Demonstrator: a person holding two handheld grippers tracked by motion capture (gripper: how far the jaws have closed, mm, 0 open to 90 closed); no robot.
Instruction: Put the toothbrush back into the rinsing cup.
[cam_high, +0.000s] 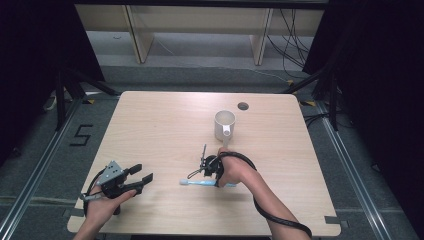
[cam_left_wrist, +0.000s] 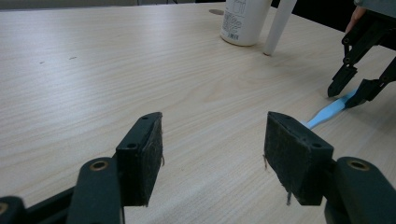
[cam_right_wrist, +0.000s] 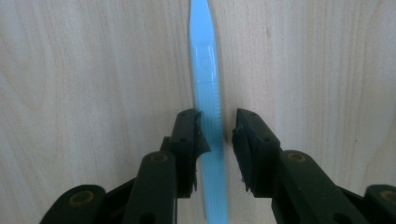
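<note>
the blue toothbrush lay flat on the wooden table, near the front, a little way in front of the white cup. the right gripper pointed down over it, with one jaw on each side of the handle. the left jaw maybe touched it, but a thin gap showed by the right jaw, so nothing was gripped yet. the left gripper sat well apart, wide open and empty.
</note>
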